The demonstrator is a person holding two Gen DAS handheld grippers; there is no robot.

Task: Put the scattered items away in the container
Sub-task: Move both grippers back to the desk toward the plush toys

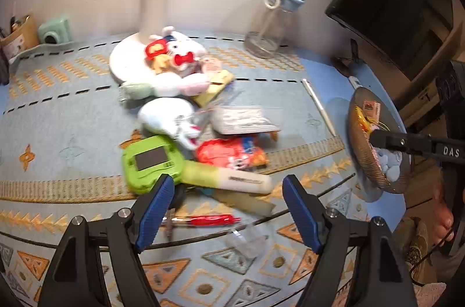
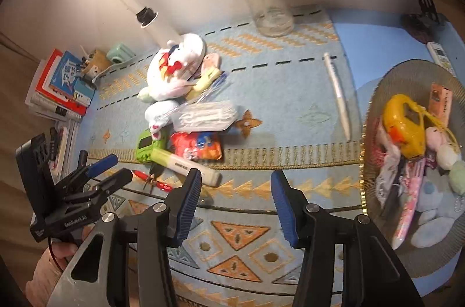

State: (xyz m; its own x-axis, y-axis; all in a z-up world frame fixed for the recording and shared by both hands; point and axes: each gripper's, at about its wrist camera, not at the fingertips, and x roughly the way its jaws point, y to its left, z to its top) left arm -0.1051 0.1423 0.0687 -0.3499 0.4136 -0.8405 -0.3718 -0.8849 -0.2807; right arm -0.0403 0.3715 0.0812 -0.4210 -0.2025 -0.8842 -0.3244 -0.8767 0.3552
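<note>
Low in frame, the left gripper (image 1: 228, 187) and right gripper (image 2: 236, 182) both gape empty, ribbed blue pads apart. Mid-frame lie a smooth cylindrical highlighter (image 2: 189, 166), crinkly red packet (image 2: 196, 145) and soft plush toys (image 2: 174, 68). The ridged round basket (image 2: 377, 92) sits at right.

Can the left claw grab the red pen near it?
Probably yes. The left claw is open and empty, and the red pen lies on the mat right between its fingers with nothing on top. A clear wrapper lies beside it, apart.
</note>
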